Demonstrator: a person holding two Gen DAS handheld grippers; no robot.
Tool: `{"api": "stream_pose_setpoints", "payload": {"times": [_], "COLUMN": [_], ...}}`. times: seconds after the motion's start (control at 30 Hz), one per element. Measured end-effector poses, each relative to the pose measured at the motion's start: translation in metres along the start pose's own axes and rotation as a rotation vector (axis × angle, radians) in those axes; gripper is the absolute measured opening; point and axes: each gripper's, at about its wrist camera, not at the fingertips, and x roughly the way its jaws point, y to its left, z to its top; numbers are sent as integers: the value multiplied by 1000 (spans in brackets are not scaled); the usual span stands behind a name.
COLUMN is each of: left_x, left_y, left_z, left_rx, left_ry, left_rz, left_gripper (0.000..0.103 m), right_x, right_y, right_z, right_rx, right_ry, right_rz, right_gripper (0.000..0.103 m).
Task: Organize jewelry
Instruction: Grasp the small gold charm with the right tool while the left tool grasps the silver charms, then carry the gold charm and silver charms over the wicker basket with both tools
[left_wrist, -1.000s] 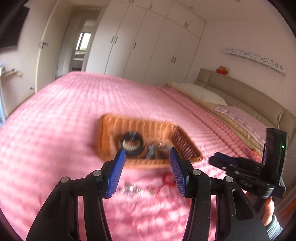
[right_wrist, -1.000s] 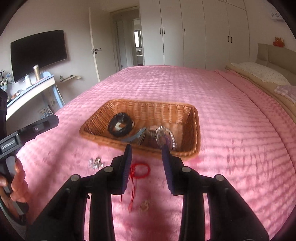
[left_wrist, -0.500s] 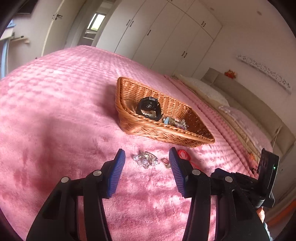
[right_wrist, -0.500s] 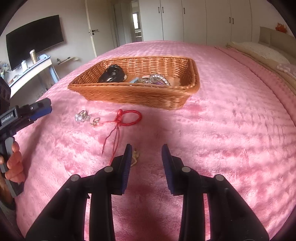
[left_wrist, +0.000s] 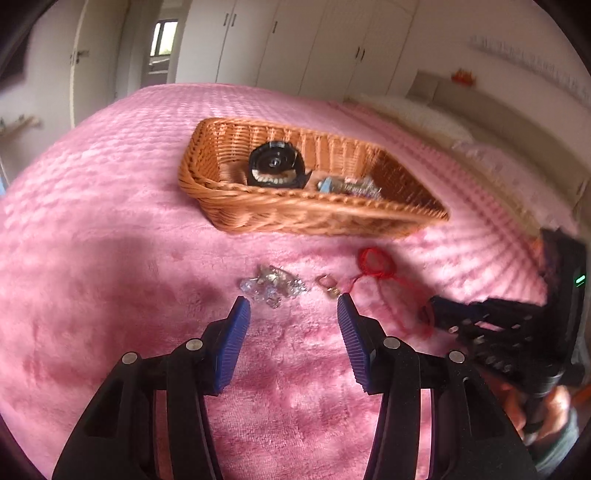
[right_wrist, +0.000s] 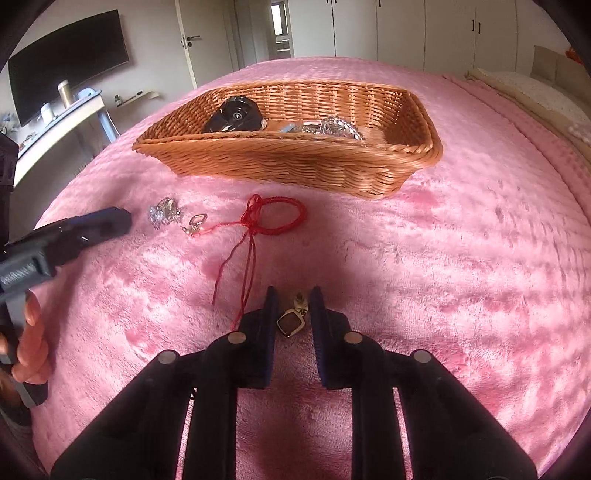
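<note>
Right gripper low over pink bedspread, fingers parted, straddling square pendant; nothing gripped. Pendant's long axis along the fingers, pointing toward wicker basket. Left gripper spread, empty, just short of crystal cluster. Loose: one pendant, one red cord bracelet, one cluster, one small clasp

The left gripper is held low and tilted down, its blue pads spread wide apart with nothing between them. The right gripper is also angled down, its fingers drawn much closer together but with a gap left between them. A bare hand grips the left handle, and another hand grips the right one.
</note>
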Motion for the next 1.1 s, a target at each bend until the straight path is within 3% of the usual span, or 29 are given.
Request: {"api": "stream_pose_setpoints", "payload": {"times": [0.1, 0.3, 0.37, 0.43, 0.47, 0.63, 0.97, 1.1], "left_x": [8, 24, 30, 35, 37, 28, -15, -28], "left_y": [-7, -8, -6, -4, -2, 6, 33, 27], "left_z": [3, 19, 22, 23, 22, 20, 13, 10], "left_rx": [19, 2, -22, -38, -49, -83, -201, -178], "left_ry": [18, 38, 49, 64, 74, 41, -67, -90], "left_rz": [42, 44, 32, 28, 23, -8, -285, -286], "left_gripper": [47, 44, 33, 11, 8, 8, 8, 8], "right_x": [0, -2, -1, 2, 2, -3, -20, -28], "right_y": [0, 2, 2, 2, 2, -2, -12, -18], "right_z": [-1, -3, -3, -1, -1, -2, -3, -3], "right_rx": [5, -4, 1, -3, -4, 16, 55, 86], "right_ry": [-3, -12, -9, -8, -10, -34, -87, -102], "right_rz": [9, -8, -14, -18, -20, -10, 54, 90], "right_gripper": [15, 15, 15, 14, 11, 9, 9, 9]}}
